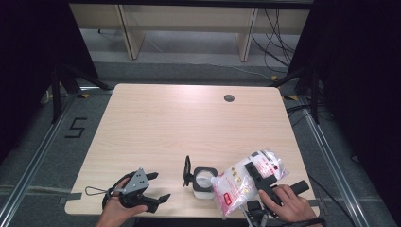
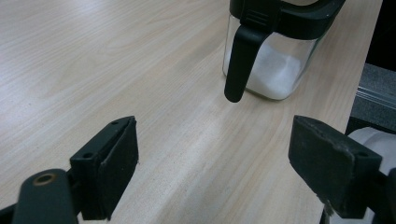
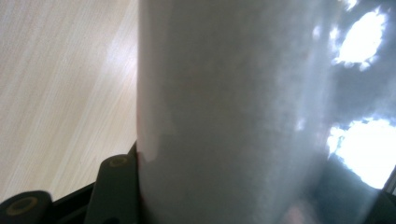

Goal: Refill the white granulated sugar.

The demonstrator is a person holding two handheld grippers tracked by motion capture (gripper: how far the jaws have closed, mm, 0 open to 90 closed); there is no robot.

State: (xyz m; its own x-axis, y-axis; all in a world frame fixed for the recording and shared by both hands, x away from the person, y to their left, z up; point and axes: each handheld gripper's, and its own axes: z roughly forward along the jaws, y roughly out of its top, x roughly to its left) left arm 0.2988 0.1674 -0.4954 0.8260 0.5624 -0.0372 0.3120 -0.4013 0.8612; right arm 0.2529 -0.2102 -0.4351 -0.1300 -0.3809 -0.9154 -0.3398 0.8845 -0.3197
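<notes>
One plastic bag (image 1: 246,182) of white powder hangs clamped in the right gripper (image 1: 259,181), tilted over the open jar (image 1: 204,180) near the table (image 1: 189,118) edge, apparently for pouring; the left gripper (image 1: 153,188) waits beside, jaws spread empty.

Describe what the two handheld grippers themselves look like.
Both are black. The left gripper carries a grey three-cornered plate with small holes on top, and a thin black cable loops off it. Its fingers are flat, blocky pads. The right gripper has a black handle.
</notes>
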